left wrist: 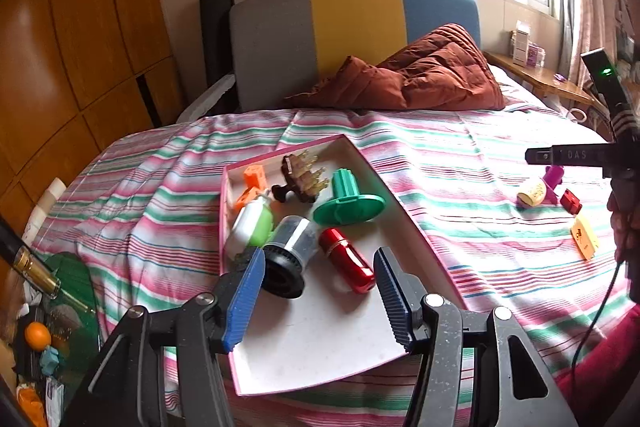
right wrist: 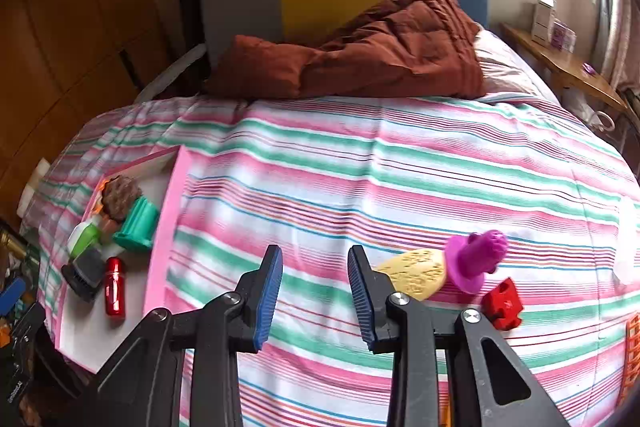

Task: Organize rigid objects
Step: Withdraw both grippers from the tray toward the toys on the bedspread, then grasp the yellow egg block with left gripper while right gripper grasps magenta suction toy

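A pink-rimmed white tray (left wrist: 320,339) lies on the striped bed. It holds a red capsule (left wrist: 347,259), a silver-black cylinder (left wrist: 288,255), a green flanged piece (left wrist: 347,201), a white-green bottle (left wrist: 252,225), an orange block (left wrist: 254,181) and a brown comb-like piece (left wrist: 302,177). My left gripper (left wrist: 320,301) is open and empty above the tray's near part. My right gripper (right wrist: 315,295) is open and empty over the bedcover, right of the tray (right wrist: 164,227). Loose on the bed lie a yellow cork-like piece (right wrist: 416,273), a purple flanged piece (right wrist: 474,259) and a red block (right wrist: 502,303).
An orange piece (left wrist: 584,237) lies on the bed at the right. A rust quilt (right wrist: 360,47) lies by the headboard (left wrist: 356,27). A wooden wardrobe (left wrist: 60,67) stands to the left and a wooden side table (right wrist: 568,67) to the right. Clutter sits on the floor at lower left.
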Tool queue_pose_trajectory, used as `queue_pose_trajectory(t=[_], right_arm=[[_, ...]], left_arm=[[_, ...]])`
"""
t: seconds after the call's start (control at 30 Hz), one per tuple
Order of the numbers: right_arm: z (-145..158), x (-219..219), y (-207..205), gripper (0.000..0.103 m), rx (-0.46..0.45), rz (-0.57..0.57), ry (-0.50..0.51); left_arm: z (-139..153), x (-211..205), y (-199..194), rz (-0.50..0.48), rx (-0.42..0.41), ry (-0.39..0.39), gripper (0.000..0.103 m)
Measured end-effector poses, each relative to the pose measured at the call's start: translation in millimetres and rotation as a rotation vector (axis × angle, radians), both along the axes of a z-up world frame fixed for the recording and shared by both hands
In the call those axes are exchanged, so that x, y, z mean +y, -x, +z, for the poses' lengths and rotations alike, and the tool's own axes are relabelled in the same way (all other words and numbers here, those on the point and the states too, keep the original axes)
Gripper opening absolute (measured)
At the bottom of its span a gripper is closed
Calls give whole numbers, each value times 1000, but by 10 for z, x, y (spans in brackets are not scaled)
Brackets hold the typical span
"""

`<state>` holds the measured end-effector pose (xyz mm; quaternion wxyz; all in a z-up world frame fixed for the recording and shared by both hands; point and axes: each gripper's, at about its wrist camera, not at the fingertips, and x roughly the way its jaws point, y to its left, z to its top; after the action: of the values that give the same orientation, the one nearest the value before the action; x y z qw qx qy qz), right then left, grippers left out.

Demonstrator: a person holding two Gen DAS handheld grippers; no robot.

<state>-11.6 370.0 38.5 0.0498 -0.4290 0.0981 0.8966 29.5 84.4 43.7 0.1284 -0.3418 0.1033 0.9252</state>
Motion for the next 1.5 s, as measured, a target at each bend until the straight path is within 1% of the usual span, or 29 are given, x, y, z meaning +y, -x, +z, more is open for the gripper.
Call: queue_pose_trajectory(t=[0.17,0.27,0.4,0.47,0.53,0.57,0.7,0.93,1.0,1.07,1.1,1.17,1.27,1.5], right_arm=[[-45,751,-125,33,9,-199,5],[-152,1169,-211,33,4,-324,17],[-317,1594,-356,33,-27,-526,116],[-348,1713,-425,33,-22,-582,174],[-362,1771,-488,33,-14,-603,225],[-364,1780,-512,33,-14,-609,235],[-359,1795,-549,36,-12,-614,255],[-404,1814,-528,36,-22,-601,303],[-397,1809,-515,36,-19,-592,312],[-379,1795,-522,36,-11,-587,314],[-371,1797,-517,36,-8,-587,315],[-361,1810,-528,36,0,-592,326],[-368,1855,-536,36,3,-602,356],[-377,1876,-546,37,9,-607,386]], left_arm=[[24,190,10,-55,-13,-7,58],[38,333,22,-88,-24,-10,58],[20,568,40,-138,-55,-22,58],[-13,710,48,-172,-78,-25,58],[-59,863,56,-208,-98,-25,58],[-88,944,65,-227,-112,-21,58],[-215,1246,129,-295,-172,-11,58],[-396,1684,322,-382,-238,11,58],[-427,1804,382,-412,-252,19,60],[-439,1916,437,-432,-256,24,62],[-440,1982,468,-445,-255,24,66],[-432,2107,511,-468,-244,32,70],[-438,2297,570,-515,-237,37,74],[-598,2721,694,-612,-273,67,74]])
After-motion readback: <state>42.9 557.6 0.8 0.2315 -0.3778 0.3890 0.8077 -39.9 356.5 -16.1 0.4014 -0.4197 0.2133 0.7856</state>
